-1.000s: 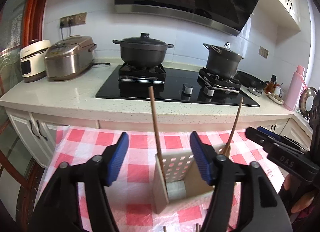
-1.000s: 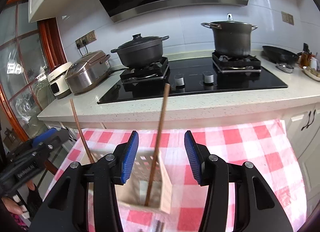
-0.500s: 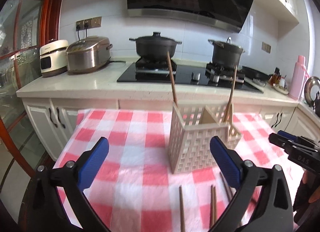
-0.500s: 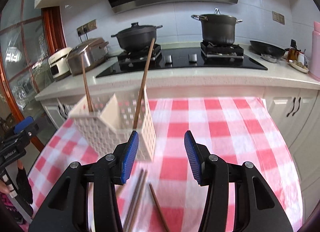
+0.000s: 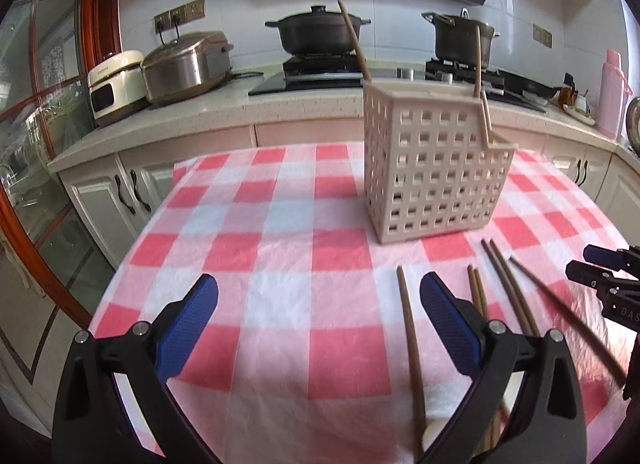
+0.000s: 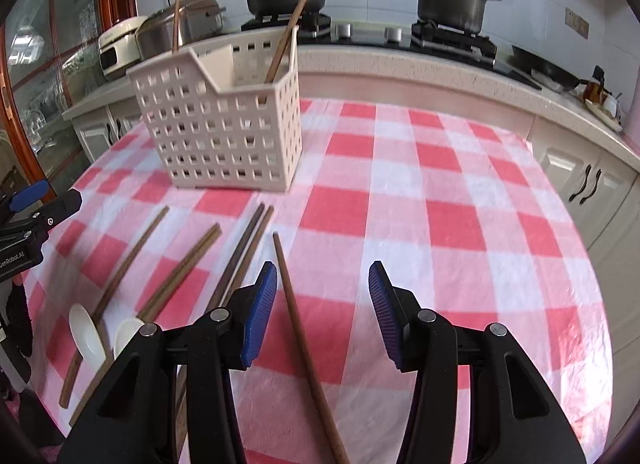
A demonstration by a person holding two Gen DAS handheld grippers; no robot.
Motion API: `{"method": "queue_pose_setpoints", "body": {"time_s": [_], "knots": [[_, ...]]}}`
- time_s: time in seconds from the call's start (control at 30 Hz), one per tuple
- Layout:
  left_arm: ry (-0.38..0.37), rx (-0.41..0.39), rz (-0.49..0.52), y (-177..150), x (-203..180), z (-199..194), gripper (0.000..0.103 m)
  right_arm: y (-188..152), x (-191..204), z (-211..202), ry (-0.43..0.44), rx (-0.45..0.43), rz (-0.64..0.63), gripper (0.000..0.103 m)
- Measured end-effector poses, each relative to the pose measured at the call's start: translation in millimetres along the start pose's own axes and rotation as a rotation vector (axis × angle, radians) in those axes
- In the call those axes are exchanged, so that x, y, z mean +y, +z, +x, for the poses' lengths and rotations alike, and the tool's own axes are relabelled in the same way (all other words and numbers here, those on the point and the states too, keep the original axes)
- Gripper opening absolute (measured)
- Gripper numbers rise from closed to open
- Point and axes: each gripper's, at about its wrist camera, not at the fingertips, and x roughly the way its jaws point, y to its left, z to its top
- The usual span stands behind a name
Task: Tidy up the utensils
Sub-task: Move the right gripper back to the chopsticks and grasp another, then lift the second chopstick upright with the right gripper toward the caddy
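both grippers have backed away from the beige perforated plastic basket (image 6: 224, 120), so with my right gripper (image 6: 322, 306) and left gripper (image 5: 319, 322) gaping empty, i should straddle the loose brown wooden chopstick (image 6: 304, 336) on the red-checked cloth (image 6: 440, 224) squarely, pinching mid-shaft.

Checked cloth (image 5: 280, 248) covers table. Behind: counter (image 5: 224, 112), hob (image 5: 308, 78) bearing two dark lidded pots (image 5: 318, 30) (image 5: 462, 38). Steel cooker (image 5: 186, 66), white cooker (image 5: 116, 84) adjacent at left. Pink flask (image 5: 612, 94) far right.
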Motion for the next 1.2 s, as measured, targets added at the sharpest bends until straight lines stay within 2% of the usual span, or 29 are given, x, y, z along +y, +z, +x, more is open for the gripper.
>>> {"method": "queue_pose_setpoints", "body": {"time_s": [0.17, 0.4, 0.53, 0.73, 0.87, 1.07, 1.2], "knots": [[-0.017, 0.038, 0.034, -7.9, -6.3, 7.7, 0.098, -5.3, 8.2, 13.1, -0.001, 0.053, -0.024, 0.043], [-0.070, 0.077, 0.036, -9.5, -7.8, 13.1, 0.091, -5.0, 13.8, 27.0, -0.015, 0.111, -0.051, 0.034], [-0.098, 0.103, 0.037, -11.7, -8.4, 16.9, 0.081, -6.4, 16.3, 30.6, -0.021, 0.129, -0.070, 0.030], [-0.124, 0.129, 0.055, -14.6, -14.9, 20.7, 0.075, -6.7, 20.8, 29.6, -0.008, 0.151, -0.076, 0.008], [-0.144, 0.152, 0.063, -15.2, -20.3, 26.5, 0.069, -9.3, 22.7, 26.6, -0.018, 0.156, -0.050, 0.007], [-0.166, 0.195, 0.098, -13.0, -37.3, 39.8, 0.054, -11.1, 16.9, 24.0, 0.006, 0.164, -0.001, 0.006], [-0.175, 0.253, 0.111, -9.6, -47.5, 54.0, 0.032, -12.7, 13.7, 22.7, 0.024, 0.165, 0.014, 0.007]]}}
